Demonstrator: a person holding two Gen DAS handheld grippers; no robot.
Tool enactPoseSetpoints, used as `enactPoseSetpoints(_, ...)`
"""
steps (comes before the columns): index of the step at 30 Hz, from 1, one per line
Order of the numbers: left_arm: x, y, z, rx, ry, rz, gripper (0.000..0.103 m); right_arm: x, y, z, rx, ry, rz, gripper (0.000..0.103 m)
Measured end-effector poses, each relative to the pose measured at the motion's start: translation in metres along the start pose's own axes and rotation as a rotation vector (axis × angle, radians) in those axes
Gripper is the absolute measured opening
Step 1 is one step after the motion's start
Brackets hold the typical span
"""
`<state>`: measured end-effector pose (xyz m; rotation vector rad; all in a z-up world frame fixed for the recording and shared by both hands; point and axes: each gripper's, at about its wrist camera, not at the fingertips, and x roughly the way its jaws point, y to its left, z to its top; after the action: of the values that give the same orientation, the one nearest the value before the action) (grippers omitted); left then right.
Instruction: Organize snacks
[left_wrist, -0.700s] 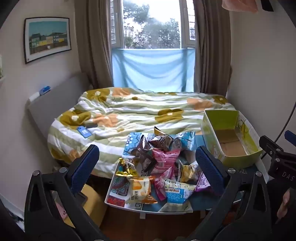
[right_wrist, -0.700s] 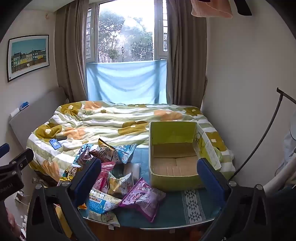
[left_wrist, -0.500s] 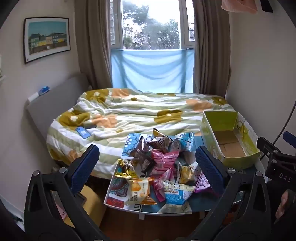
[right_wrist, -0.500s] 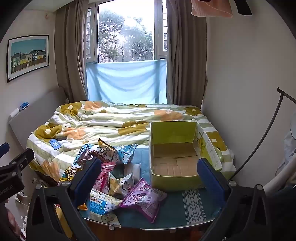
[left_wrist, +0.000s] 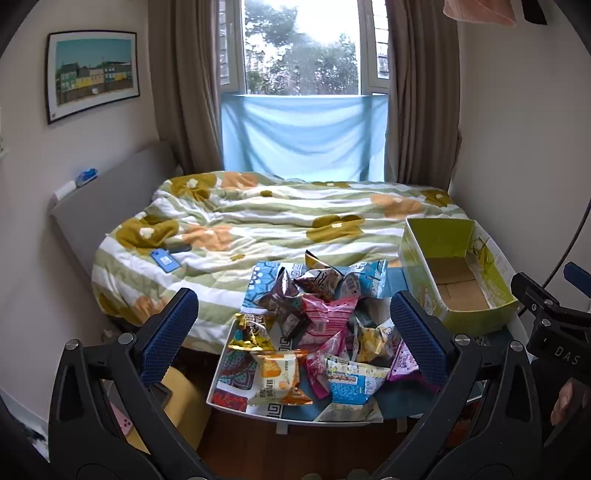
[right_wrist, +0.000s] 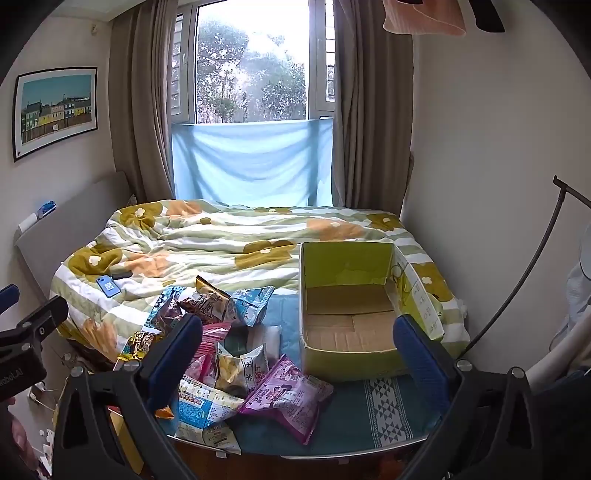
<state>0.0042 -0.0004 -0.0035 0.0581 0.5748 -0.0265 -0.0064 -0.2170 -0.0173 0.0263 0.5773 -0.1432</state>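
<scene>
Several snack packets (left_wrist: 317, 332) (right_wrist: 221, 350) lie heaped on a small table (left_wrist: 236, 400) (right_wrist: 369, 424) at the foot of a bed. To their right stands a yellow-green cardboard box (left_wrist: 458, 273) (right_wrist: 351, 306), with nothing inside it. A purple packet (right_wrist: 286, 397) lies nearest the box. My left gripper (left_wrist: 293, 332) hangs open above and short of the heap, nothing between its blue pads. My right gripper (right_wrist: 297, 350) is open too, short of the table, framing the packets and the box. Each gripper's black body shows at the edge of the other's view.
The bed (left_wrist: 277, 229) with a flowered striped quilt lies just behind the table; a blue phone (left_wrist: 165, 260) rests on it. Walls close in on both sides. A yellow object (left_wrist: 181, 406) sits on the floor left of the table. A black stand (right_wrist: 524, 280) leans at right.
Both views hold almost still; the left wrist view has drifted only slightly. Both grippers have stayed open.
</scene>
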Motion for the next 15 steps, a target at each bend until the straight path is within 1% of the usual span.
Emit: enactPoseSetpoints(15, -0.0024, -0.0036, 0.0008, 0.003, -0.006, -0.015, 0.103, -0.0009, -0.0006, 0.0003, 0.002, 0.0, 0.004, 0.103)
